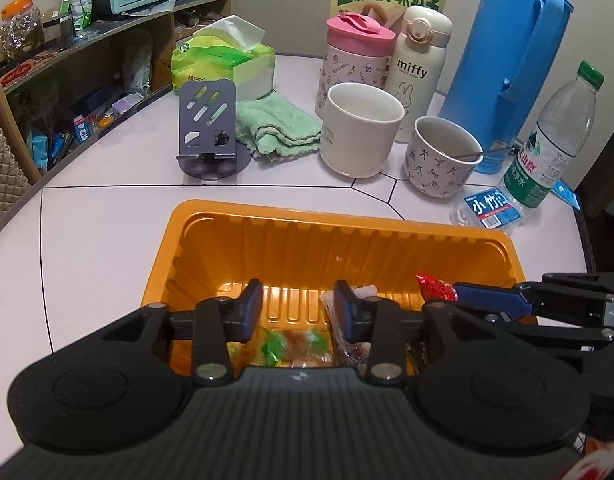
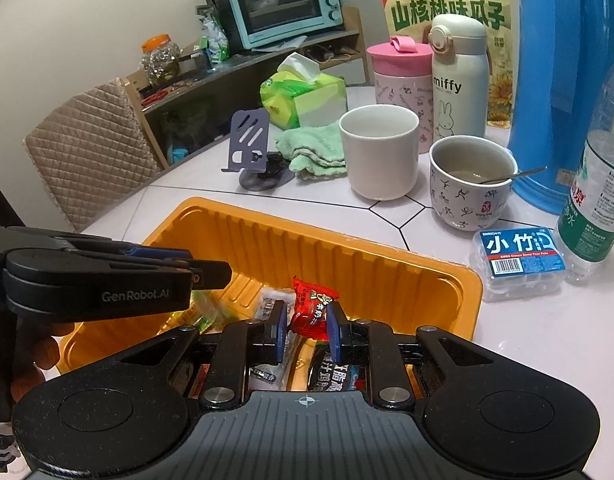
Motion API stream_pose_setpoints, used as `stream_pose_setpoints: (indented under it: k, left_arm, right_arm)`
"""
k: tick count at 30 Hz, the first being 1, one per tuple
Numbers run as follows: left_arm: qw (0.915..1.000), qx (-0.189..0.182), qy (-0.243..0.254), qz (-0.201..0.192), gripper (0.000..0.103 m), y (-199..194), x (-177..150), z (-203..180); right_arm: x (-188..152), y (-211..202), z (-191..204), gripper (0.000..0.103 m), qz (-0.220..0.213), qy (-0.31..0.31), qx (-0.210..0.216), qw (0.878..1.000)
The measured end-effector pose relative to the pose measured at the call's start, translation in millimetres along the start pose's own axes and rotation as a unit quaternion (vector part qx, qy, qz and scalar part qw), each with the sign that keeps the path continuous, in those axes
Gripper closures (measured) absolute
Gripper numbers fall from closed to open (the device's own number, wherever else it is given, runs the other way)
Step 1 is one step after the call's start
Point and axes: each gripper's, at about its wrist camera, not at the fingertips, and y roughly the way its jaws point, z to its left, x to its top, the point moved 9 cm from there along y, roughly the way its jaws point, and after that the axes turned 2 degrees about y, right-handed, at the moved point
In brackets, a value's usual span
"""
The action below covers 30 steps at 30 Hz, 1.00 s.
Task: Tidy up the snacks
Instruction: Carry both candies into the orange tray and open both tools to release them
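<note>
An orange plastic tray [image 1: 291, 240] sits on the white table and holds several wrapped snacks. My left gripper [image 1: 298, 308] is open and empty over the tray's near left part, above a green-wrapped snack [image 1: 279, 346]. My right gripper [image 2: 307, 330] is shut on a small red snack packet [image 2: 312, 308] and holds it over the tray [image 2: 307, 240]. The red packet [image 1: 435, 290] and the right gripper's fingers [image 1: 487, 296] also show in the left wrist view. A black snack packet [image 2: 333, 372] lies in the tray under the right gripper.
Behind the tray stand a white mug [image 1: 361, 128], a patterned cup with a spoon [image 1: 441, 156], a phone stand [image 1: 209, 128], a green cloth [image 1: 279, 124], a tissue pack [image 1: 223, 60], two flasks, a blue thermos [image 1: 507, 60] and a water bottle [image 1: 555, 136]. A floss box [image 2: 521, 256] lies right of the tray.
</note>
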Motion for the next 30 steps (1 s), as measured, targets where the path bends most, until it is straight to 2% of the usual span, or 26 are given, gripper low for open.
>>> stream_pose_setpoints:
  k: [22, 27, 28, 29, 30]
  left_arm:
    - [0.9999, 0.005, -0.015, 0.001, 0.061, -8, -3, 11]
    - [0.9998, 0.007, -0.020, 0.000, 0.061, -13, -5, 15]
    - [0.9997, 0.008, -0.021, -0.001, 0.061, -14, -5, 16]
    - [0.9997, 0.008, -0.023, -0.001, 0.061, -15, -5, 17]
    - [0.9996, 0.009, -0.025, -0.002, 0.060, -16, -6, 18]
  right_arm:
    - [2, 5, 1, 0.081, 0.001, 0.009, -0.006, 1.000]
    - [8, 3, 0, 0.081, -0.021, 0.018, -0.005, 1.000]
    - [9, 3, 0, 0.080, -0.025, 0.016, -0.007, 1.000]
    - [11, 3, 0, 0.074, -0.027, 0.014, -0.010, 0.999]
    - [11, 2, 0, 0.060, -0.030, 0.011, -0.012, 0.999]
